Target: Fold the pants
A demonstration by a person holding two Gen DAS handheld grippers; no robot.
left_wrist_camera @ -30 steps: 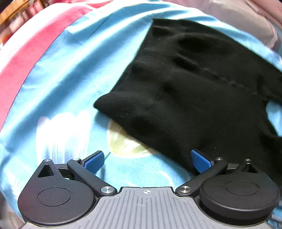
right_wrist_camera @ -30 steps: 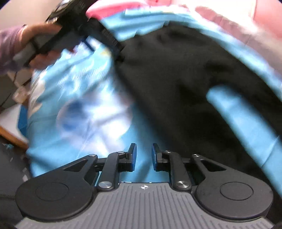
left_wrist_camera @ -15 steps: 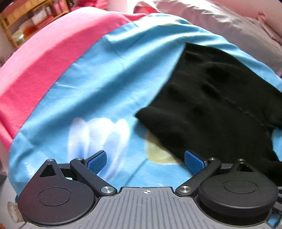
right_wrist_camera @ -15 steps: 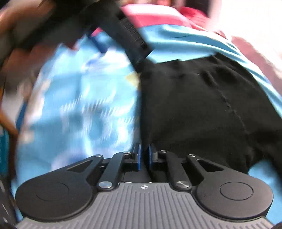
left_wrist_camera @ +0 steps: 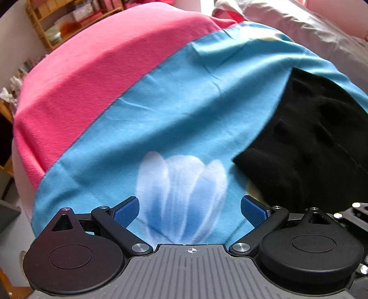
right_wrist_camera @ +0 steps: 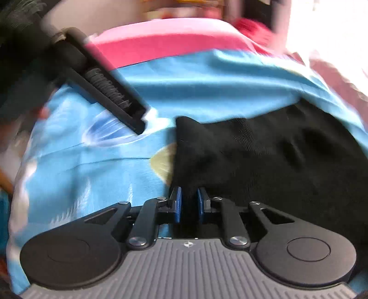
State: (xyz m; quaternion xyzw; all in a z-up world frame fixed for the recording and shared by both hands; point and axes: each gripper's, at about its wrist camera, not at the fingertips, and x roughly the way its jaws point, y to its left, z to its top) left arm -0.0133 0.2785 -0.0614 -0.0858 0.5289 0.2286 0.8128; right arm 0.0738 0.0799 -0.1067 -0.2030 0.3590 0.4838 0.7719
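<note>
So the black knit pants (right_wrist_camera: 264,161) are lying flat-ish on the sky-blue bedsheet with the white flower print (left_wrist_camera: 184,115), and from the right wrist view they spread away ahead and to the right of the jaws, with one pointed corner sticking up ahead, slightly left of the jaw line. Can't really call the long axis, since too much of the fabric runs out of view on the right. The right gripper (right_wrist_camera: 188,202) has its blue pads pulled in close with a bit of the black fabric edge between them, so it's pinching the near hem of the pants. The left gripper (left_wrist_camera: 189,208) is spread wide with nothing between the pads, just the white flower on the sheet showing through the gap. From that camera the pants sit off to the right of the jaws, past the right pad, with a rounded corner pointing back toward the left. A hot-pink fleece blanket (left_wrist_camera: 92,80) lies further ahead and to the left, beside the blue sheet. Far left there's a wooden shelf with boxes and other stuff on it (left_wrist_camera: 69,20), too small and blurry to say what exactly. The right view is pretty motion-blurred overall.
</note>
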